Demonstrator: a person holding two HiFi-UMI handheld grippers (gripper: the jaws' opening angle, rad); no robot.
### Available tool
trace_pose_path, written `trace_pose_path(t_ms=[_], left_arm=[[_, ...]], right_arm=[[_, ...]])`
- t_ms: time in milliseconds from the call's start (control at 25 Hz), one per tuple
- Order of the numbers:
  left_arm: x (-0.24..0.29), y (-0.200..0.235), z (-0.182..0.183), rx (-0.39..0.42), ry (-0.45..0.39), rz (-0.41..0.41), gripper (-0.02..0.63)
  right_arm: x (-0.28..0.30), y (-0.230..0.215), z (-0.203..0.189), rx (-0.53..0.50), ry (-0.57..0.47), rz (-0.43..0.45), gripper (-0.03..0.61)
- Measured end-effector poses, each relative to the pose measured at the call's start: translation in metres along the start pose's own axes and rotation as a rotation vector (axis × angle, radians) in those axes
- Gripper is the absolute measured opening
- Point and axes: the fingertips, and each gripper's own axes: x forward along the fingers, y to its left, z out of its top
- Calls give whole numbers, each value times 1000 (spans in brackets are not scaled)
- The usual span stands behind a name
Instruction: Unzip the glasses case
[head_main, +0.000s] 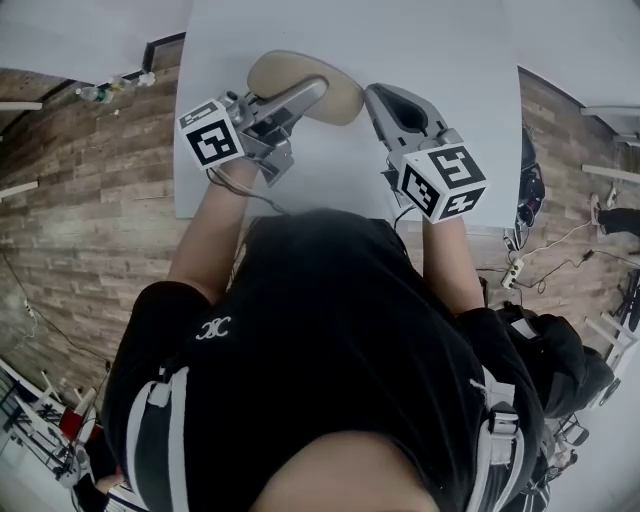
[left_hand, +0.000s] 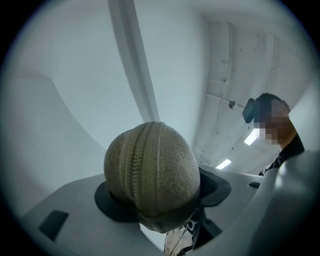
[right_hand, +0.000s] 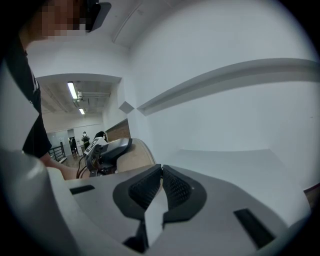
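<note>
Glasses case (left_hand: 150, 170) looks light, stiff, cloth-skinned; left gripper (head_main: 300, 97) clamps one end. Right gripper (right_hand: 161, 185), jaws together, empty beside the case, should take the zip (left_hand: 134, 160) by its puller.

A lab-like workroom — white table (head_main: 330, 170), plank floor (head_main: 80, 220), power strip (head_main: 514, 272), ceiling strip lights (right_hand: 72, 90).

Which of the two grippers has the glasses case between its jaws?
The left gripper: its jaws clamp the beige glasses case. The right gripper is shut and empty.

White table (head_main: 440, 50) (wood-plank floor (head_main: 80, 200) beneath)
</note>
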Motion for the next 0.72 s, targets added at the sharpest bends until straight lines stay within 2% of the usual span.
trace_pose_path(t_ms=[200, 320, 440, 520, 600, 720], left_arm=[[-4, 4, 13, -191, -96, -50, 304], [-7, 7, 17, -274, -151, -83, 304], [-12, 13, 23, -299, -184, -88, 297], [-12, 13, 21, -284, -164, -83, 295], [-10, 12, 17, -289, -149, -82, 294], [-8, 15, 20, -334, -189, -93, 293]], right_arm=[[1, 5, 11, 25, -45, 34, 26], [1, 9, 9, 21, -43, 46, 26], [4, 20, -8, -37, 8, 50, 26], [3, 25, -21, -65, 32, 42, 25], [0, 24, -24, -57, 30, 39, 25], [-1, 21, -19, -40, 18, 48, 25]])
